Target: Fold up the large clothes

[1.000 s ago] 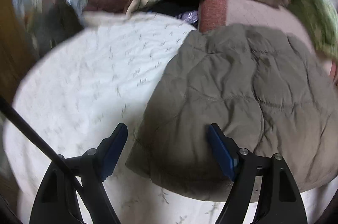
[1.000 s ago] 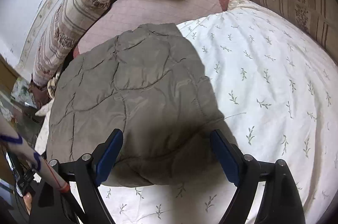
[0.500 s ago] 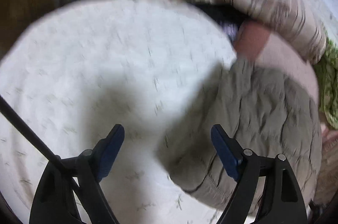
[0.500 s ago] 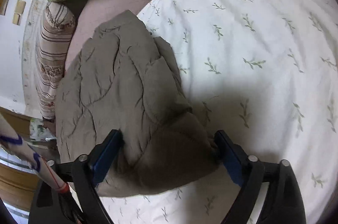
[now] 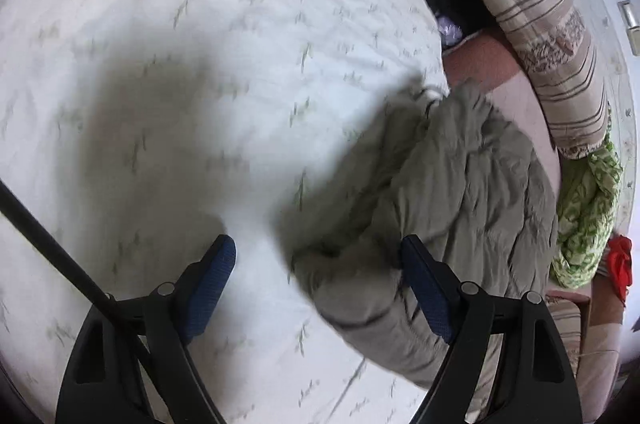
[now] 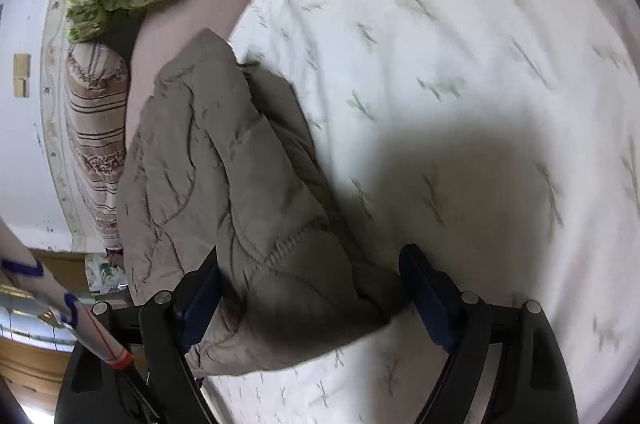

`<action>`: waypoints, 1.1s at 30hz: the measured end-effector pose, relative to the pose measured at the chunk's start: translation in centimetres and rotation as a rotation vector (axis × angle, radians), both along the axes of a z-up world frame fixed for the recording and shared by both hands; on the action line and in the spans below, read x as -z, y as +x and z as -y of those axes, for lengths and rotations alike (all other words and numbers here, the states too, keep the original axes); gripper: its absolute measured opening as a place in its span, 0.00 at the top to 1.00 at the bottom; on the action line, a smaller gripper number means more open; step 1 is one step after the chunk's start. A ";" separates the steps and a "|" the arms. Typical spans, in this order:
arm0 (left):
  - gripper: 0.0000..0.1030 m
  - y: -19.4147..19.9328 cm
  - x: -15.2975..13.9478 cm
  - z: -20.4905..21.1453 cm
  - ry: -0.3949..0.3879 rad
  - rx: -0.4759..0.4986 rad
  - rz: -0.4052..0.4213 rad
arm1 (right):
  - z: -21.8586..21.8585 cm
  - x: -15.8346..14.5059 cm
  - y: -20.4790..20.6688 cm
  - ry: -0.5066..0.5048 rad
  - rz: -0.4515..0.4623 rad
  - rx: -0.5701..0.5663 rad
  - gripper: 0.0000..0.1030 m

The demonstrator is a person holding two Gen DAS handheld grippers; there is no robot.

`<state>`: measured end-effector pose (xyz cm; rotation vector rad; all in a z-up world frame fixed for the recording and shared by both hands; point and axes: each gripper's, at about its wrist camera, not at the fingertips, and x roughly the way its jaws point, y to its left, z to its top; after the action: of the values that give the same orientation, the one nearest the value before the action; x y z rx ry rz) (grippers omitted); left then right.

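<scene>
Khaki quilted jacket (image 6: 224, 191) lies bunched on white leaf-print duvet (image 6: 460, 63), soft, puffy, light, likely slippery shell. Right gripper (image 6: 310, 294) wide open, straddling near hem, nothing clamped. Left gripper (image 5: 320, 280) wide open, empty, beside jacket edge. Best grab: stitched hem corners.

Quilted jacket (image 6: 224, 191), flat and spread a second ago, now bunched into a narrower, thicker heap along the edge of the white leaf-print duvet (image 6: 460, 83). Near end of jacket (image 5: 452, 207) now rumpled and raised. Left gripper (image 5: 318, 284), earlier spanning the jacket's near edge, now swung aside over the duvet (image 5: 180, 83). Right gripper (image 6: 310, 298) now closer, padded fold between wide-set jaws.
</scene>
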<state>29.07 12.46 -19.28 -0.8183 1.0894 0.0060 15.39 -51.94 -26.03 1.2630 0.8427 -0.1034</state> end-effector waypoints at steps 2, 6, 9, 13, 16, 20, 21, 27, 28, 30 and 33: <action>0.19 -1.1 0.4 0.0 -0.035 -0.029 -0.003 | -0.3 -0.1 -0.8 0.026 0.009 0.023 0.14; 0.19 -4.6 -1.1 1.3 -0.090 -0.062 0.074 | -3.6 -2.1 -3.9 -0.022 0.092 0.015 0.12; 0.12 -5.5 -3.1 3.1 -0.126 -0.017 0.168 | -6.7 -2.4 -3.6 0.027 0.152 -0.052 0.09; 0.09 -3.3 -1.2 4.6 -0.138 0.053 0.056 | -6.1 -1.9 -1.2 0.110 0.175 -0.048 0.09; 0.10 -3.4 -2.3 2.0 -0.081 -0.027 0.058 | -3.6 -3.1 -2.2 0.078 0.115 -0.016 0.09; 0.09 -0.4 -7.9 0.3 0.154 -0.026 0.166 | -1.3 -6.8 -3.6 -0.118 0.118 -0.087 0.09; 0.09 1.7 -8.7 1.0 0.215 0.032 0.172 | -0.1 -8.0 -3.0 -0.172 0.149 -0.069 0.08; 0.09 13.1 -4.4 5.5 0.213 0.351 0.139 | 2.3 -6.9 7.4 -0.150 0.190 -0.248 0.06; 0.09 13.9 -3.5 6.0 0.200 0.398 0.130 | 2.5 -6.2 9.1 -0.133 0.180 -0.276 0.06; 0.07 15.5 -1.6 6.7 0.186 0.486 0.126 | 3.0 -4.9 11.4 -0.139 0.152 -0.307 0.06; 0.07 17.4 -0.1 5.6 0.030 0.477 0.059 | 3.5 -1.5 13.5 -0.178 0.078 -0.351 0.05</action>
<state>46.51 6.86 -19.17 -0.5130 1.2027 -0.3996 28.85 -55.40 -24.57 0.9322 0.9531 0.1485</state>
